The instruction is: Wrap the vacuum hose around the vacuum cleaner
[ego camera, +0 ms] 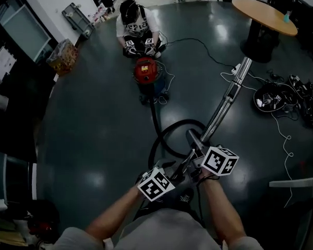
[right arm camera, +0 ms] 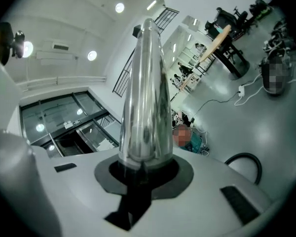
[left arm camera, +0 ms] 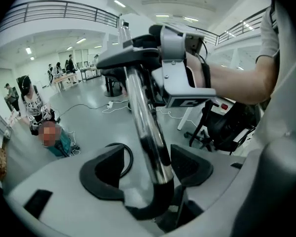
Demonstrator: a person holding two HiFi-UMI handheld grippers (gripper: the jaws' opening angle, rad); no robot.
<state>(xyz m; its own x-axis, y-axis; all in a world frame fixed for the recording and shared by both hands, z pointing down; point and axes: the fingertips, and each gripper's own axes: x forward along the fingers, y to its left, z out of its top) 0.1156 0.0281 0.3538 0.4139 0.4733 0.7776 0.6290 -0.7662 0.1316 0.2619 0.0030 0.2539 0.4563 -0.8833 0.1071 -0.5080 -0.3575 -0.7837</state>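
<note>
The red vacuum cleaner (ego camera: 145,71) stands on the dark floor ahead. Its black hose (ego camera: 161,134) curls back in a loop to the shiny metal wand (ego camera: 227,100), which slants up to the right. My right gripper (right arm camera: 143,169) is shut on the wand (right arm camera: 145,93), its pads tight around the tube. Just below it on the same wand is my left gripper (left arm camera: 147,169). Its jaws stand open, with the tube (left arm camera: 145,127) running between the pads and a gap on the left side. In the head view both grippers, left (ego camera: 176,170) and right (ego camera: 198,158), sit close together at the wand's near end.
A person (ego camera: 135,27) sits on the floor right behind the vacuum. A round wooden table (ego camera: 263,14) stands at the far right. Cables and dark gear (ego camera: 281,95) lie on the floor to the right, with a white cord (ego camera: 287,139) trailing nearer.
</note>
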